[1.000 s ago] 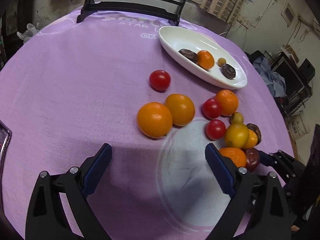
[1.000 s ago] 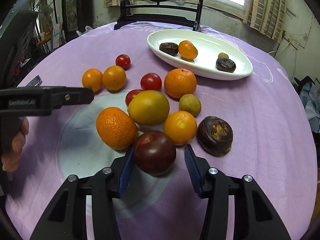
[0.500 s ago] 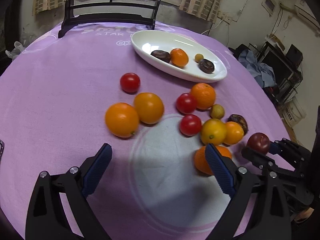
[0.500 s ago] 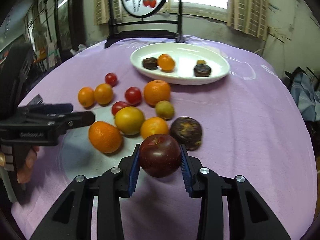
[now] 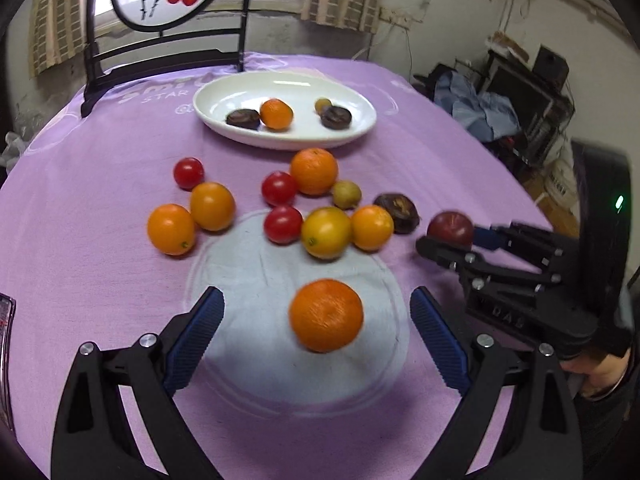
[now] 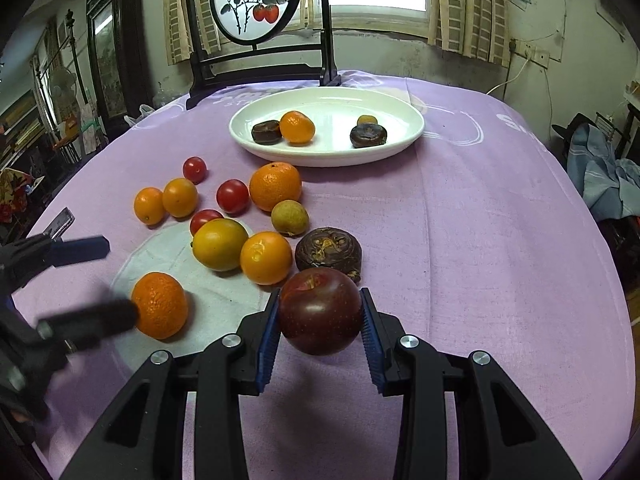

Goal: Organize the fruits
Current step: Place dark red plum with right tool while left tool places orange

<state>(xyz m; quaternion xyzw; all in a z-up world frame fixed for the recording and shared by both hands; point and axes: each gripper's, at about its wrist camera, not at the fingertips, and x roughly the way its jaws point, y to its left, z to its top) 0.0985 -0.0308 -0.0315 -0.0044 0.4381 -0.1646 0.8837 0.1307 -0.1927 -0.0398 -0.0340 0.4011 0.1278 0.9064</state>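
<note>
My right gripper [image 6: 320, 330] is shut on a dark red apple [image 6: 320, 314] and holds it above the purple cloth; the apple also shows in the left wrist view [image 5: 450, 228]. My left gripper [image 5: 316, 334] is open, its jaws either side of a lone orange [image 5: 326, 314] on the pale circle of the cloth. A white oval plate [image 6: 400, 136] at the back holds an orange [image 6: 297, 127], two dark fruits and a small yellow one. Several oranges, red tomatoes and a dark wrinkled fruit [image 6: 329, 249] lie loose between the plate and the grippers.
A black stand with a round painted panel [image 6: 256, 0] stands behind the plate at the table's far edge. A small flat object [image 6: 60, 222] lies at the left edge of the cloth. Furniture and clothes crowd the room to the right.
My right gripper closed on the dark red apple and lifted it off the cloth. My left gripper moved right and forward, and now frames the lone orange.
</note>
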